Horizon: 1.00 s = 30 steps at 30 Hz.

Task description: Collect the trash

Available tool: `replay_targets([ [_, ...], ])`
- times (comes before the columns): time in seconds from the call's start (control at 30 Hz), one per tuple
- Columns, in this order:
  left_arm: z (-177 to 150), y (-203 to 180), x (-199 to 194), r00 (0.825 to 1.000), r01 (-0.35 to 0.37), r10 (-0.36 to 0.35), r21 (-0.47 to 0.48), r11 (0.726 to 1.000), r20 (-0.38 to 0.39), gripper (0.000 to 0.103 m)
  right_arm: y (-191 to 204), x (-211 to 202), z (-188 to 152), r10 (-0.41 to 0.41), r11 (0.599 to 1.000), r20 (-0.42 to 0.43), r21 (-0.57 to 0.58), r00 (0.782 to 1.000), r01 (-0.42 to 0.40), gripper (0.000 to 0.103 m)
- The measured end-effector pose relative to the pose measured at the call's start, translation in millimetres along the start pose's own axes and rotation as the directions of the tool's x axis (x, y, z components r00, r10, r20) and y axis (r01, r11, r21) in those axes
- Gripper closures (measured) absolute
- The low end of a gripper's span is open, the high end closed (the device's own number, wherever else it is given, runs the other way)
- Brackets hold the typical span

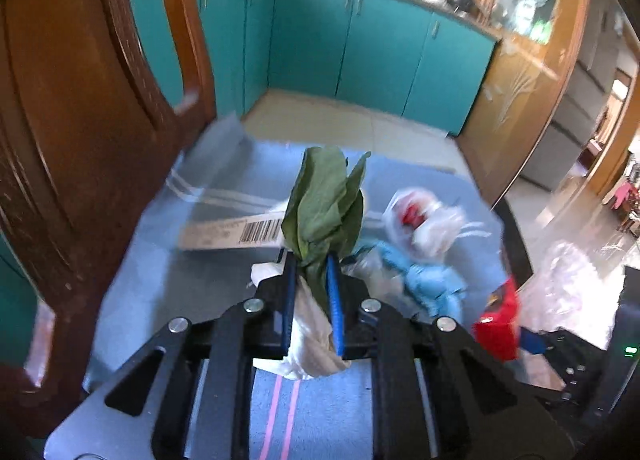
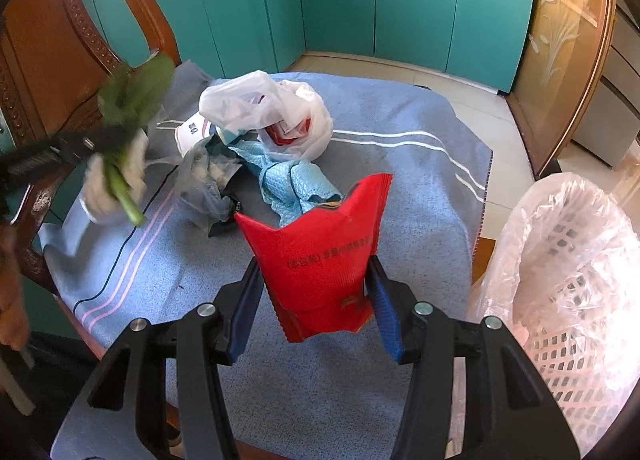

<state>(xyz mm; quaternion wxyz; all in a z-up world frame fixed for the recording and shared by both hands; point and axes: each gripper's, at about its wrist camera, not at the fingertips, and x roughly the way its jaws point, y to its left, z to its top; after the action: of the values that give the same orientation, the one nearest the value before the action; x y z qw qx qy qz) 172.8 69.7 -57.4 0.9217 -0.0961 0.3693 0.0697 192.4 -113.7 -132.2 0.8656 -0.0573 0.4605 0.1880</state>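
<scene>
Red foil packet (image 2: pixel 324 272) in my right tool (image 2: pixel 318 300), wilted green leaf (image 1: pixel 324 204) with white tissue pinched in my left tool (image 1: pixel 312 292); white-lined mesh bin (image 2: pixel 568 280) looks empty, several scraps remain on the worktop (image 2: pixel 400 188).

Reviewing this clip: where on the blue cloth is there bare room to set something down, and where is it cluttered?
Bare cloth lies right of the light blue rag, out to the cloth's white stripes and edge, and again along the near side behind the red packet, beside the lined basket. The middle is crowded: the white plastic bag, rag and grey bag bunch together.
</scene>
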Motion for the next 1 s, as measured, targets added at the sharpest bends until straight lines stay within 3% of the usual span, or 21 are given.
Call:
replay_targets([
  [0.17,4.8,3.7,-25.7,0.996,0.036,-0.036,0.002,0.999,0.084,0.086,4.5,1.4,0.6,0.000,1.000,0.002,-0.009,1.000,0.000,0.051],
  [0.47,8.0,12.0,-34.3,0.994,0.050,-0.048,-0.016,0.999,0.098,0.086,2.2,1.8,-0.5,0.003,1.000,0.010,-0.016,1.000,-0.003,0.051],
  [0.8,8.4,19.3,-53.0,0.982,0.085,-0.081,-0.015,0.996,0.168,0.086,0.6,-7.5,-1.3,0.006,1.000,0.032,-0.009,0.999,-0.005,0.051],
  [1.0,7.6,18.6,-50.6,0.984,0.090,-0.087,-0.011,0.996,0.154,0.086,-0.3,-17.6,-2.2,0.012,1.000,0.057,-0.004,0.998,-0.011,0.051],
])
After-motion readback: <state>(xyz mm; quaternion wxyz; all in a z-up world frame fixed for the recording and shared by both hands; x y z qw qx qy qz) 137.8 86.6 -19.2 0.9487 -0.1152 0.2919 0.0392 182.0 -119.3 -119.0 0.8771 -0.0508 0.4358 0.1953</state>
